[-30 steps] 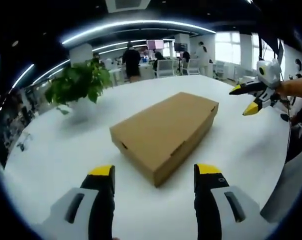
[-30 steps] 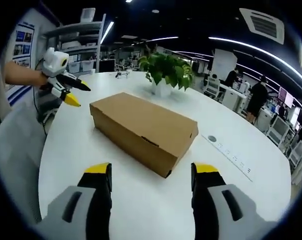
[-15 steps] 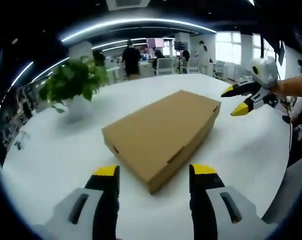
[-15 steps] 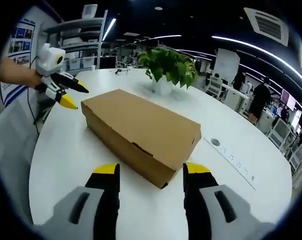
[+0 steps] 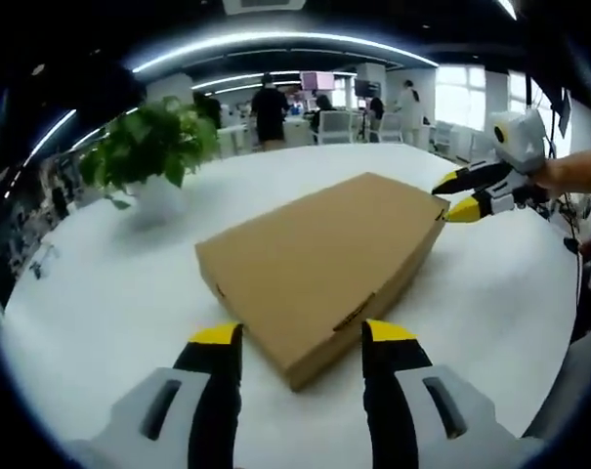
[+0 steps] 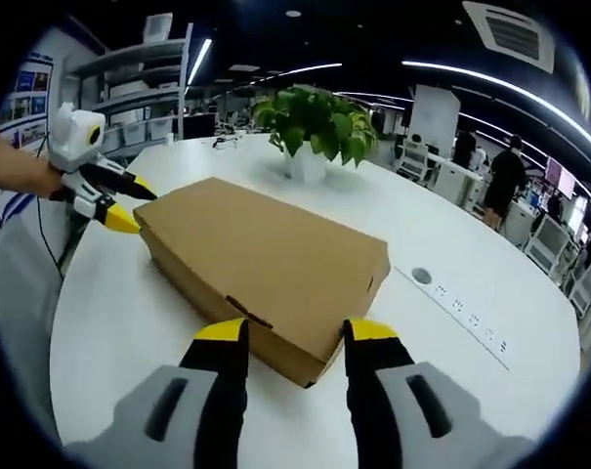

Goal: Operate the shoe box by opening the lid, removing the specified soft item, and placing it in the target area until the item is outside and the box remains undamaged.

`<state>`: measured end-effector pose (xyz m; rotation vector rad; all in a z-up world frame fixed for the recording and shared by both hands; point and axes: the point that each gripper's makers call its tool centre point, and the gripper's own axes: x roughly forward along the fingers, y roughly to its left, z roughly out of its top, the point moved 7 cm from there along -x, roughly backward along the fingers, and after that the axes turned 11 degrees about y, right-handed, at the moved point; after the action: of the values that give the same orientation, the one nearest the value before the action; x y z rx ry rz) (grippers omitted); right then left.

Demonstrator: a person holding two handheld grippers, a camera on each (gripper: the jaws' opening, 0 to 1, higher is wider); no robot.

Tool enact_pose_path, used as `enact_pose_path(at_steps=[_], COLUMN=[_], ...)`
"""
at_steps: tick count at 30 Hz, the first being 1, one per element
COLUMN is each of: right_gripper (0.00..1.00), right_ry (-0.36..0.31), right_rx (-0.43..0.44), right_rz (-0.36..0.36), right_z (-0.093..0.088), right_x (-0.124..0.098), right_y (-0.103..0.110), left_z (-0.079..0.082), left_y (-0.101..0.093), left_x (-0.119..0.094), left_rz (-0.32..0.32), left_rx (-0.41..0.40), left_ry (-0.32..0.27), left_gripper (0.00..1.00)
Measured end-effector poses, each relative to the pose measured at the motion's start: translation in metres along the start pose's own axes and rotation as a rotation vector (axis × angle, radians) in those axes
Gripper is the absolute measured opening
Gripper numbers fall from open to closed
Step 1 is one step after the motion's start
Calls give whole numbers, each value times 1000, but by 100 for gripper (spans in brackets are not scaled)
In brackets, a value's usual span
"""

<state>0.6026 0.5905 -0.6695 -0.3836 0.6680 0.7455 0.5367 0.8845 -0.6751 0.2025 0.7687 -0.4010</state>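
Both tongs, left and right, spread at opposite corners of the closed box on the counter; next, lift its lid.

A plain tan cardboard shoe box, lid closed, sits on a glossy white table. The left gripper and right gripper both show black jaws capped in yellow on pale grey bodies. Near the table's far edge, a leafy green plant stands in a white pot.
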Motion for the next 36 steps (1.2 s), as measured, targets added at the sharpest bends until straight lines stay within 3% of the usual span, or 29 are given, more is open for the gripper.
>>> enact_pose_path(at_steps=[16,36], right_gripper=[41,39], right_ry=[39,46], right_rx=[37,120], right_rz=[25,9], right_z=[-10,-13], right_x=[9,1], right_y=[1,18], left_z=[-4,-7], left_y=[0,7], left_x=[3,0], left_rz=[4,-33], left_rx=[-36,10], left_ry=[8,37], left_gripper=[46,43])
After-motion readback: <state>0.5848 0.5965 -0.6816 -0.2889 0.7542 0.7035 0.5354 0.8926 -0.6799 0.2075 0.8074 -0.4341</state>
